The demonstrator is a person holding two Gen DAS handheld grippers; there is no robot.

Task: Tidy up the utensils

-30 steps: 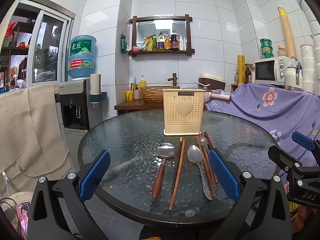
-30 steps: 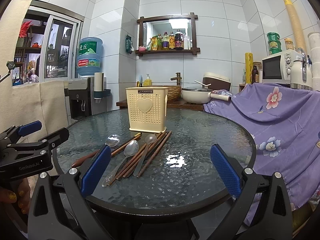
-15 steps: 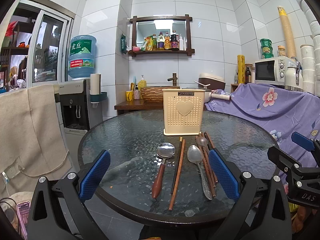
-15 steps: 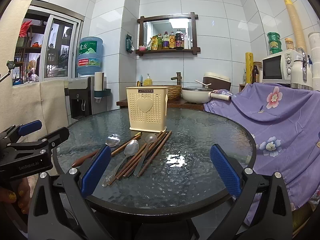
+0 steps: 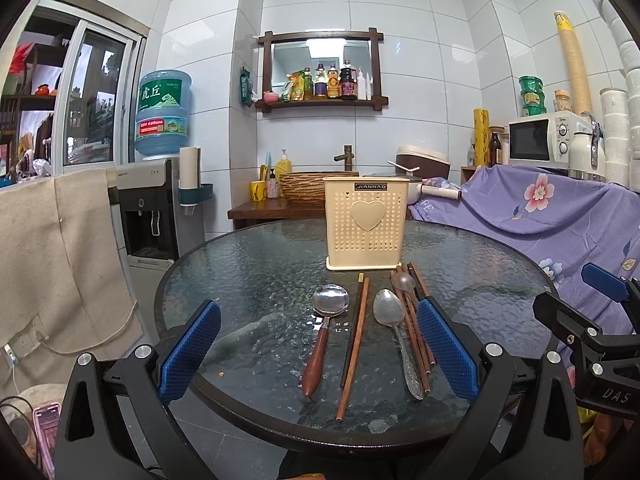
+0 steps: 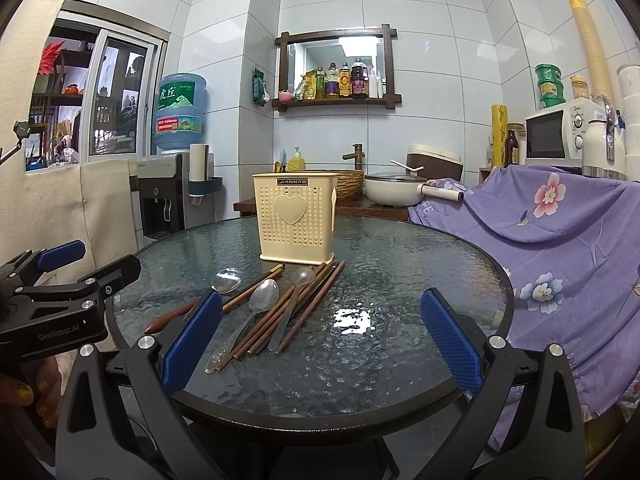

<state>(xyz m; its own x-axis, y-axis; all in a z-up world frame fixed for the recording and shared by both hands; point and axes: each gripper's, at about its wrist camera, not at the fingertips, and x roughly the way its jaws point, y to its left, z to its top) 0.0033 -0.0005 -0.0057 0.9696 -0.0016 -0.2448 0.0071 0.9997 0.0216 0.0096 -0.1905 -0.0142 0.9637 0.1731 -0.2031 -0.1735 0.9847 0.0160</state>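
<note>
A cream perforated utensil holder with a heart stands upright on the round glass table; it also shows in the right wrist view. In front of it lie a wooden-handled spoon, brown chopsticks, a metal spoon and more chopsticks with a small spoon. The same pile shows in the right wrist view. My left gripper is open and empty, above the table's near edge. My right gripper is open and empty, right of the utensils.
A purple floral cloth covers furniture right of the table. A water dispenser and a beige cloth stand left. A wooden counter with a basket sits behind the table. A microwave is at the far right.
</note>
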